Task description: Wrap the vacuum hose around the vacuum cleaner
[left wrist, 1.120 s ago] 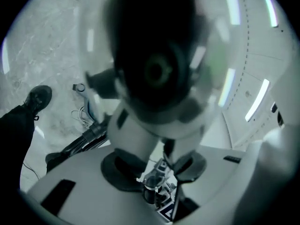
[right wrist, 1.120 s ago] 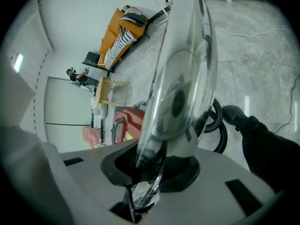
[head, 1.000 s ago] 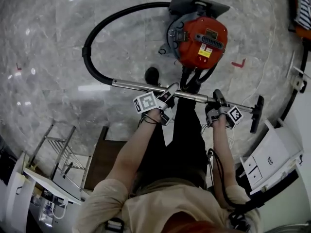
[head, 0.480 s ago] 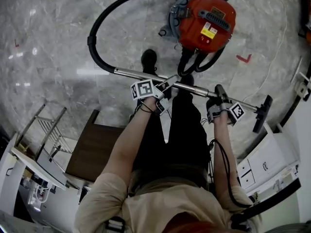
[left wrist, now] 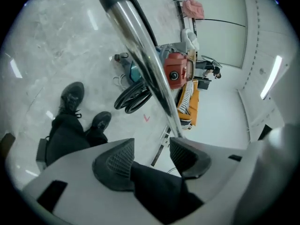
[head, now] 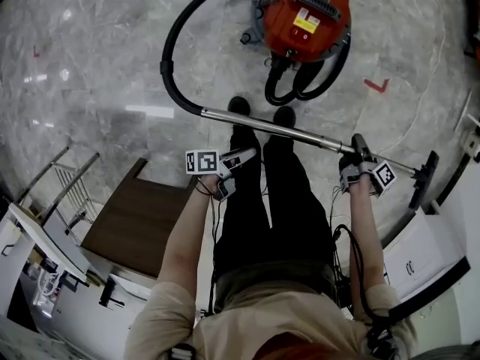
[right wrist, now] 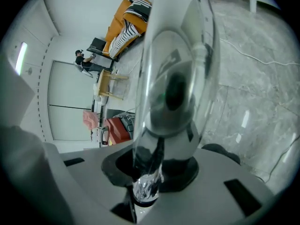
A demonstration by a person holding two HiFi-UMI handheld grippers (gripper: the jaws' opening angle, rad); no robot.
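On the marble floor [head: 90, 51], just beyond the person's shoes [head: 240, 108], the red vacuum cleaner [head: 304, 13] was seen. The black vacuum hose [head: 164, 73] was led out of it in a wide arc to the left, well apart from the body, and was joined to the metal tube [head: 292, 133]. This tube was held across the front of the legs, with the floor nozzle [head: 424, 180] at its right end. Some black loops [left wrist: 132, 96] were lying against the near side of the cleaner.

The right claw [right wrist: 154, 172] was closed tightly on the tube, near the nozzle end, with the shiny metal clamped between its pads. The left claw [head: 238, 156] was open. Its jaws had just been opening and nothing was pressed between them. The tube was seen just ahead of the pads, not touched by them.

The hose was judged to be soft, ribbed and springy, so it would probably try to uncoil when let go. It would best be taken near the collar where it meets the tube, and then guided round the body. The tube was judged to be stiff, smooth and rather slippery, and long enough to swing, so a hold nearer its middle was thought steadier. The wrapping was judged to be not yet done.
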